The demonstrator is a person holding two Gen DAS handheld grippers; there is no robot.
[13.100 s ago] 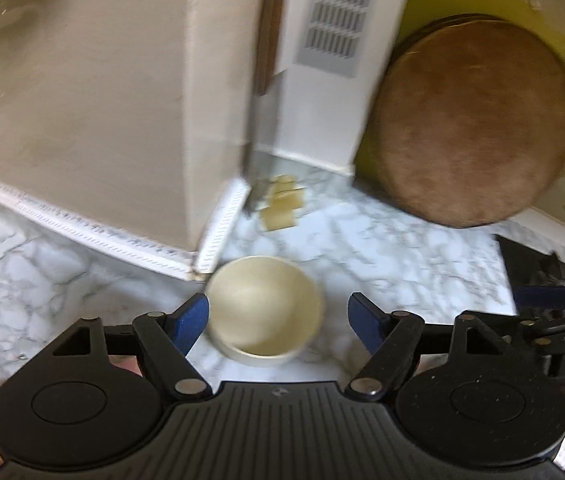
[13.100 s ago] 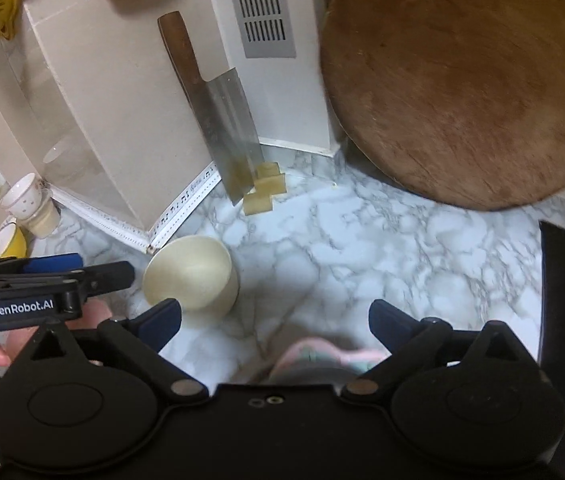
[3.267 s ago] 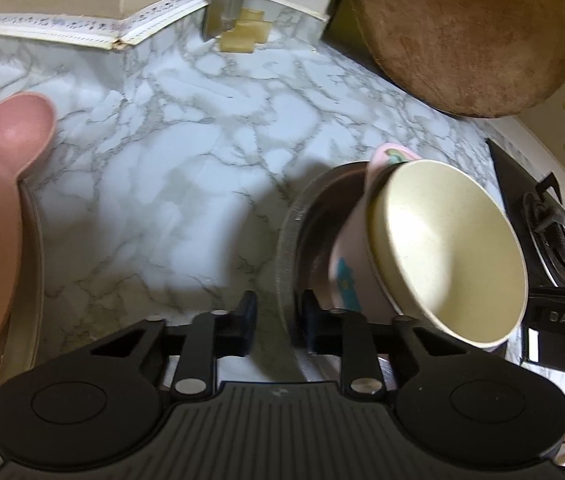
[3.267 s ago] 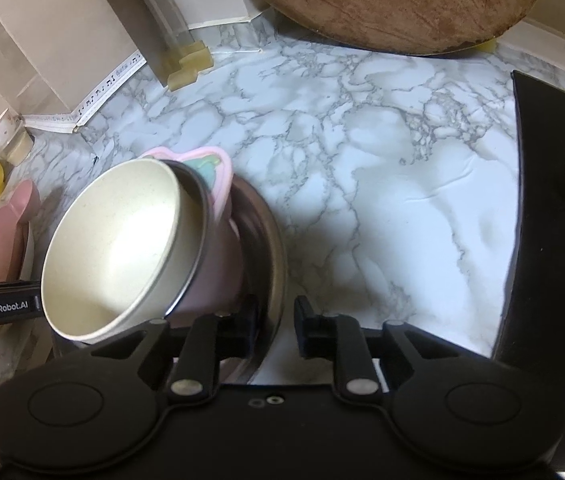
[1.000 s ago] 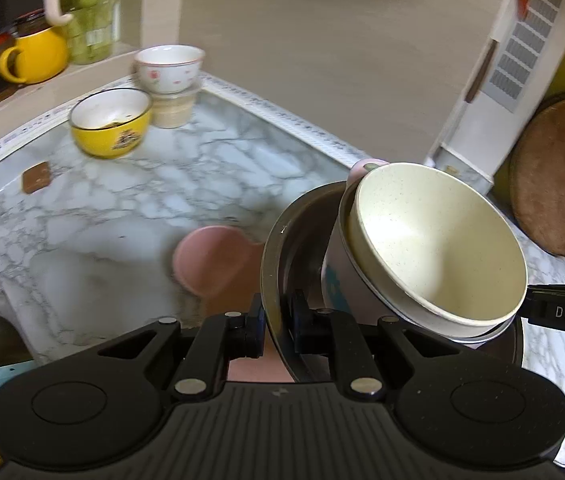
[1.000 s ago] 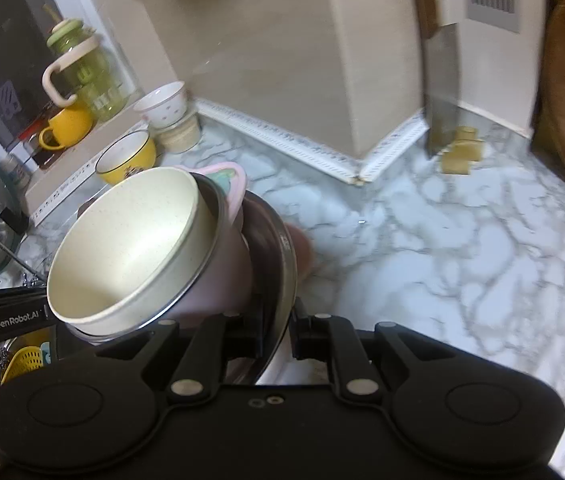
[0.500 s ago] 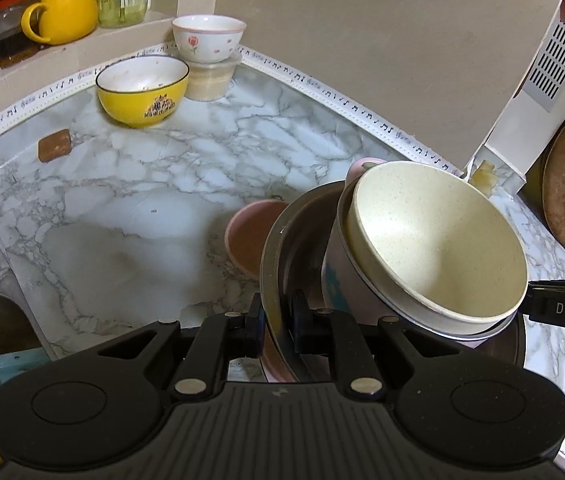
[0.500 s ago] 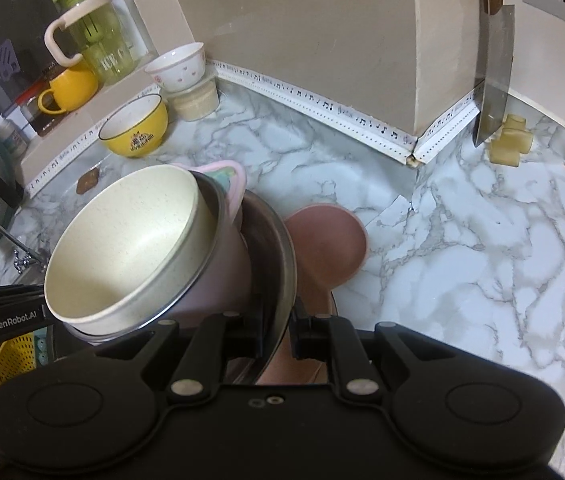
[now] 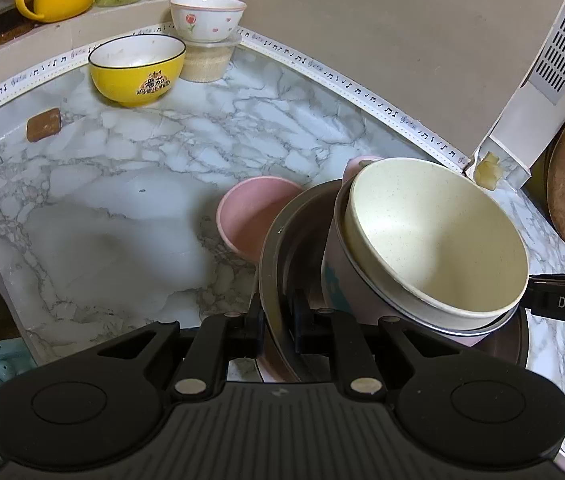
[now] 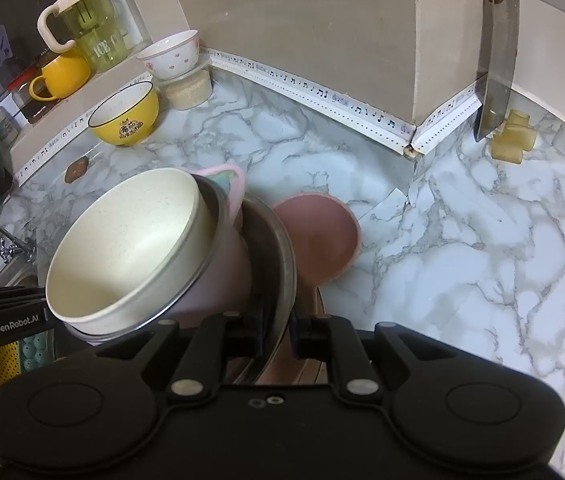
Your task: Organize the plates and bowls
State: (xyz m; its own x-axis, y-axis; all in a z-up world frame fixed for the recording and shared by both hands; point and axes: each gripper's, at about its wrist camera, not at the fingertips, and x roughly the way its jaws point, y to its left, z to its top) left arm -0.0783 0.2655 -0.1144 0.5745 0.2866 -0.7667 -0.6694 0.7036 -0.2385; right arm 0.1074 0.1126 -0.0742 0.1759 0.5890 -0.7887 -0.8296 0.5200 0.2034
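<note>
Pinching opposite rims of the steel plate (image 9: pixel 272 248), both hand-held grippers (image 9: pixel 277 322) (image 10: pixel 278 330) carry its stacked bowls (image 9: pixel 434 236).

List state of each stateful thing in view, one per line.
Left claw: shut on dark metal pan rim.
Right claw: shut on same rim.
Dark metal pan: lifted, tilted.
Cream speckled bowl: empty, nested in pale pink cup, tilted.
Yellow ceramic bowl: upright on counter.
</note>
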